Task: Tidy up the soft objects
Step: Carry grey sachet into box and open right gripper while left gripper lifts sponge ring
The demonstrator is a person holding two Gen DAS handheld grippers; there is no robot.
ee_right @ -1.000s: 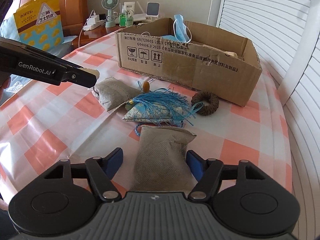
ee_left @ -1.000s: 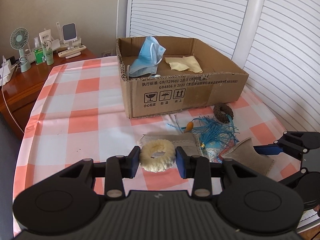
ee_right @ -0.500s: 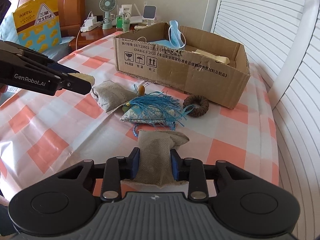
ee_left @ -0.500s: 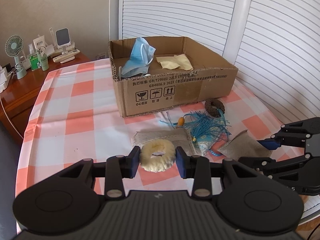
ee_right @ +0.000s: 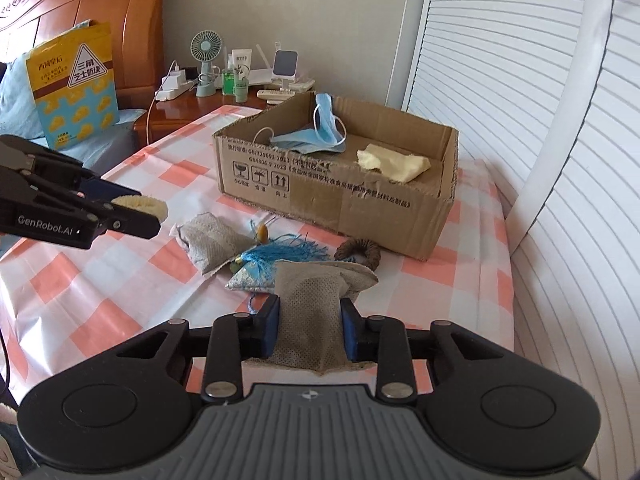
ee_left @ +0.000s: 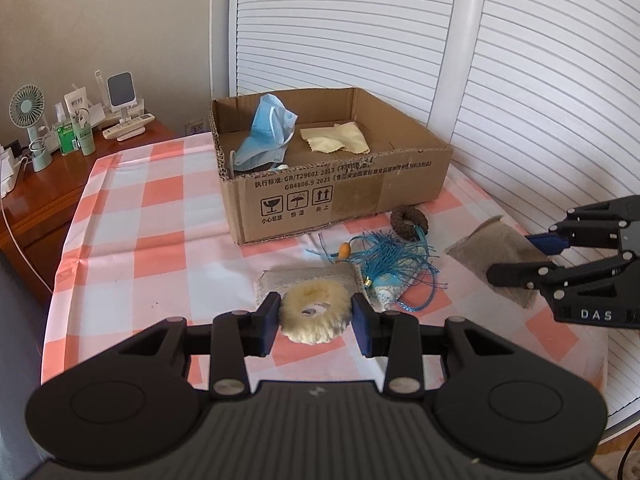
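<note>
Left gripper (ee_left: 316, 314) clamped on fluffy cream ring (ee_left: 315, 314); right gripper (ee_right: 308, 330) closed on grey sachet (ee_right: 314, 312) at mid-body, lifted off bench. Both look light, compressible. Cardboard box (ee_right: 400, 210) ahead of both.

Box print (ee_left: 340, 176) too small

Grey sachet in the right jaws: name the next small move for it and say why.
Probably carry the grey sachet forward over the cardboard box and let it go there. The right gripper has just closed on it and holds it clear of the checked tablecloth. The box, open-topped, already holds a blue face mask and a yellow cloth, so it looks like the collecting place.
</note>
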